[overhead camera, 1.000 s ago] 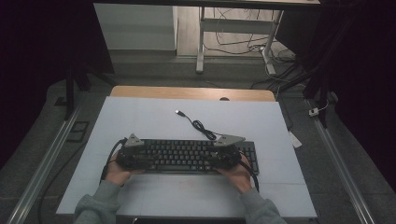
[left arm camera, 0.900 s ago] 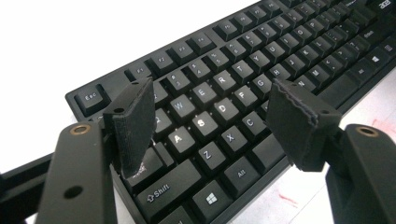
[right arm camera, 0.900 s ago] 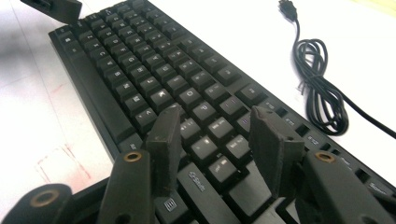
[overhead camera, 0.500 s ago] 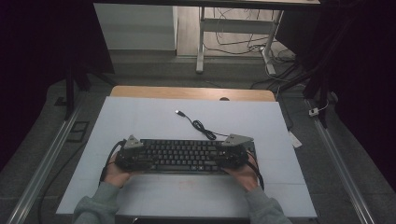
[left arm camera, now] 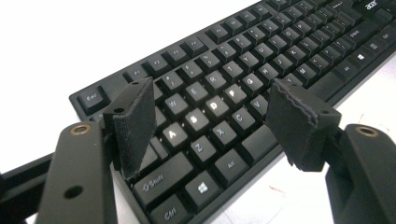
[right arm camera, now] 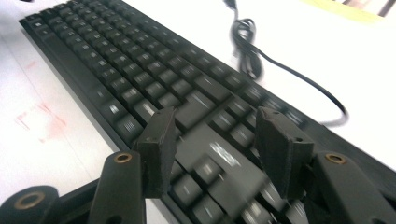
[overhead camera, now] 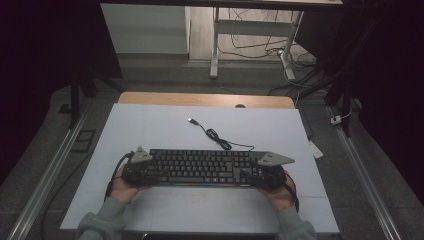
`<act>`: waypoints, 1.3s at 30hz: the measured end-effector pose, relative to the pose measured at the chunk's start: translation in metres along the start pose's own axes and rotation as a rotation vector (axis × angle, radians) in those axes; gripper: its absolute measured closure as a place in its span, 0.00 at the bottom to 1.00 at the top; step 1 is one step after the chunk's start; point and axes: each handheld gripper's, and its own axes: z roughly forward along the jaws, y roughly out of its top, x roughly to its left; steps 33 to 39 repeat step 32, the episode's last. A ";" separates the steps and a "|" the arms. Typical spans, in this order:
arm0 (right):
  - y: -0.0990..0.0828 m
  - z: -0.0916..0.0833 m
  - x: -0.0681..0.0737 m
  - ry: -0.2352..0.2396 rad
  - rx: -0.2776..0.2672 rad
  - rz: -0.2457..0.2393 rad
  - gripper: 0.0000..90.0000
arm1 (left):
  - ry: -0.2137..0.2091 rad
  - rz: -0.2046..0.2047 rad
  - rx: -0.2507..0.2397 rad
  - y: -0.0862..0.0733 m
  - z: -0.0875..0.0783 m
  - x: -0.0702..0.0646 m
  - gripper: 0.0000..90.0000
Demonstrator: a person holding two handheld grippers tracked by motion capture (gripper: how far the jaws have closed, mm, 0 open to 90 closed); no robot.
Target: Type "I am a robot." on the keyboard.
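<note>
A black keyboard [overhead camera: 200, 167] lies flat across the near half of the white table top [overhead camera: 165, 130]. Its black cable [overhead camera: 220, 140] curls away toward the back and ends in a USB plug [overhead camera: 191, 120]. My left gripper [overhead camera: 142, 167] is at the keyboard's left end. Its jaws stand wide apart over the keys [left arm camera: 205, 121] and press on nothing, so the left gripper [left arm camera: 217, 121] is open. My right gripper [overhead camera: 255, 175] is at the right end. Its jaws have just been opening and hang over the blurred keys [right arm camera: 210, 149]; the pads of the right gripper [right arm camera: 219, 149] squeeze nothing.
A faint red mark [overhead camera: 198, 198] lies on the table in front of the keyboard. A wooden strip [overhead camera: 205, 100] runs along the table's far edge. A small white tag [overhead camera: 315, 149] lies off the right edge. Metal rails flank both sides, and desk legs and floor cables lie beyond.
My right gripper has slid to the right along the keyboard's end, and its jaws stand wider. The left gripper and the keyboard have stayed in place.
</note>
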 end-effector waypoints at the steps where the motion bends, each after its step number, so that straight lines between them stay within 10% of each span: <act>1: -0.004 -0.004 -0.003 -0.008 0.001 0.003 0.54 | 0.002 -0.002 0.000 -0.002 -0.001 0.000 0.37; 15: -0.045 -0.050 -0.025 -0.081 -0.008 0.034 0.53 | 0.020 -0.033 -0.022 -0.028 -0.027 0.002 0.37; 39: -0.046 -0.048 -0.025 -0.071 -0.002 0.011 0.51 | 0.026 -0.040 -0.022 -0.030 -0.028 0.006 0.37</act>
